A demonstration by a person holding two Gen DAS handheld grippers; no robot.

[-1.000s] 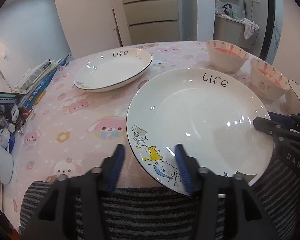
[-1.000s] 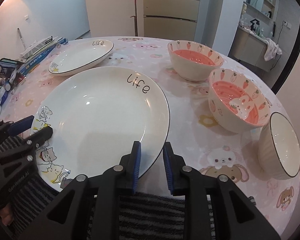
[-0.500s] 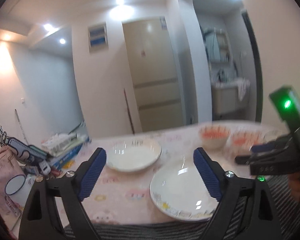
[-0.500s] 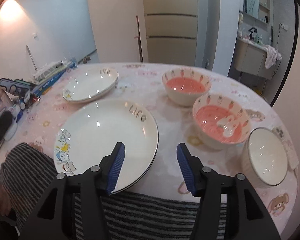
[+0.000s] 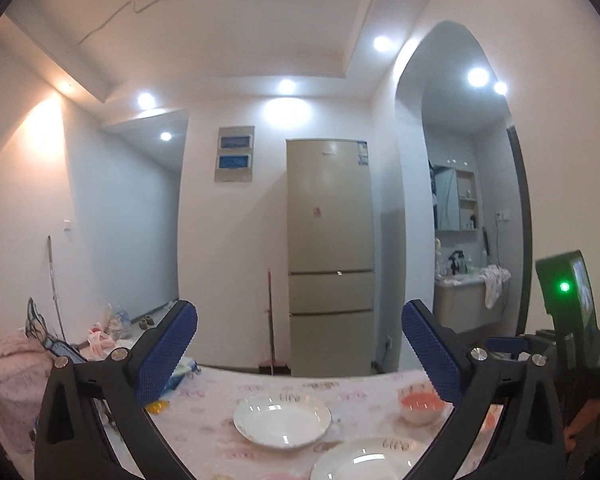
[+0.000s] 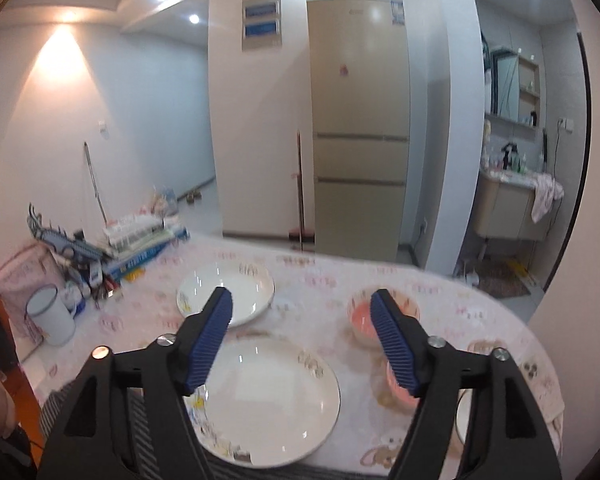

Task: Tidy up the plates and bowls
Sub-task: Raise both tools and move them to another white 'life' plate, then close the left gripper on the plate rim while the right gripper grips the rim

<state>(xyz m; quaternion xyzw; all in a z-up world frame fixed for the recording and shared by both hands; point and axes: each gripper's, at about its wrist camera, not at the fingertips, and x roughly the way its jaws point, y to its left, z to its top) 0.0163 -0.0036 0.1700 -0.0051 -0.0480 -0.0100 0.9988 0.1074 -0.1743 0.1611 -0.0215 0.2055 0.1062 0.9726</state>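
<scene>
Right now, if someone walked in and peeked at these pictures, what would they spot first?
Probably the two black claws with blue ribbed pads, the left claw and the right claw, both spreading with nothing between them. Below the right one a big round white plate with cartoon animals sits at the near edge of the pink cartoon tablecloth. Behind the table stands a tall beige fridge.

2 plates [image 6: 274,396] – 3 bowls [image 6: 362,314], 1 mug [image 6: 52,314], 1 fridge [image 6: 358,120]

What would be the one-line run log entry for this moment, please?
left gripper: opening, empty | right gripper: opening, empty | near plate: on table, unheld | far plate: apart | stacking: not done
</scene>
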